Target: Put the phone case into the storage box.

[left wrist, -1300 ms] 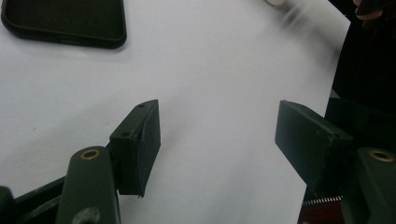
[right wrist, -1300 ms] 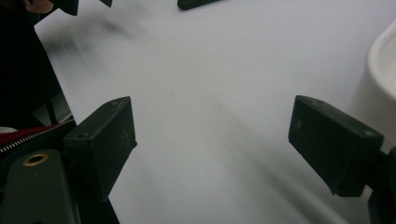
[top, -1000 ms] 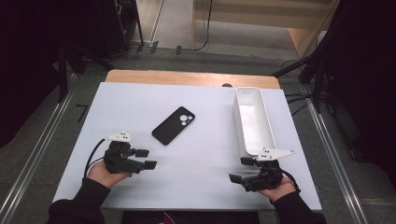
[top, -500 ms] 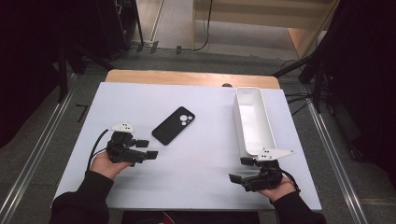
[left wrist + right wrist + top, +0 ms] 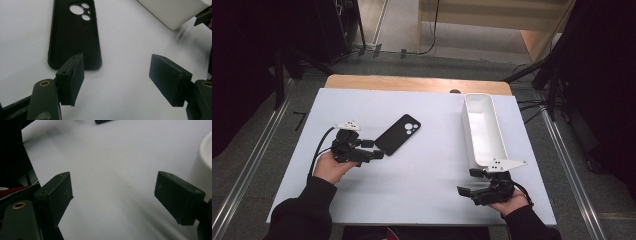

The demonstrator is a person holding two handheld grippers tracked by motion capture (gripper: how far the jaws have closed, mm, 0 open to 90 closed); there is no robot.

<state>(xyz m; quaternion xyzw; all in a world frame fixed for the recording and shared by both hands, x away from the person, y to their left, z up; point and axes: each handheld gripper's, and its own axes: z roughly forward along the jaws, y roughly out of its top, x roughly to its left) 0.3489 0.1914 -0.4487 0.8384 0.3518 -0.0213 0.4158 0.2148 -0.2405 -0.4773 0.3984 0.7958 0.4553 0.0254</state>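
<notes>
left gripper (image 5: 374,150) sits on the white table (image 5: 427,190), jaws released with nothing between them, tips just short of the near end of the phone case (image 5: 398,134). in the left gripper view the black phone case (image 5: 75,32) lies flat, camera cutouts at its far end, one jaw overlapping its near edge in the picture; contact cannot be told. the case is left of centre on the table, well apart from the long white tray (image 5: 484,131) at the right. right gripper (image 5: 472,182) rests near the tray's near end, jaws released, empty.
</notes>
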